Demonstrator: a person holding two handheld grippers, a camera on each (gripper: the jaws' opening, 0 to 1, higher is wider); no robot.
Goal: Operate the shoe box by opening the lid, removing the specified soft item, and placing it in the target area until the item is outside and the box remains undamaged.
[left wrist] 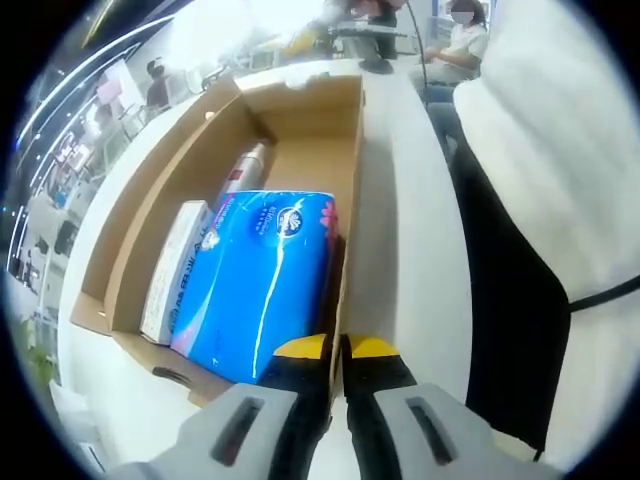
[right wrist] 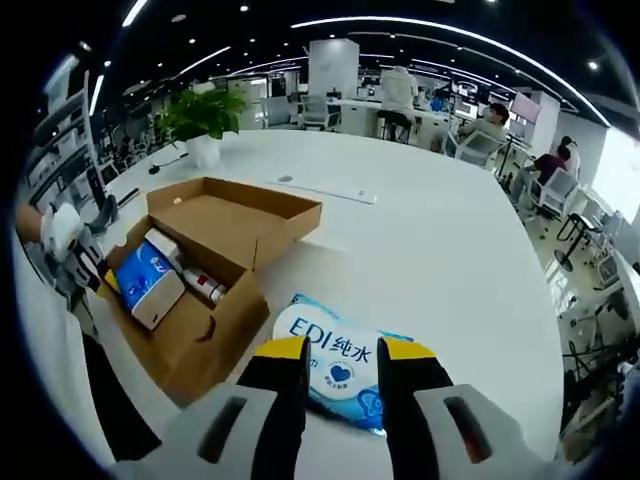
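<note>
Now: wipes pack (right wrist: 338,372) is out on the surface (right wrist: 450,260), lying under and between the right claw (right wrist: 343,352) tips, jaws parted, gripping nothing. Lift straight off, don't drag it. Left claw (left wrist: 338,349) is clenched on the box (left wrist: 351,150) wall, steadying it; ease the squeeze to avoid creasing.

Bright ceiling strip lights wash my white table (right wrist: 450,270) evenly, glare bleaches the far end beyond the shoe box (left wrist: 300,130) in my left gripper view, shadows beside the box stay soft, and fisheye bending smears everything near each view's edge.
</note>
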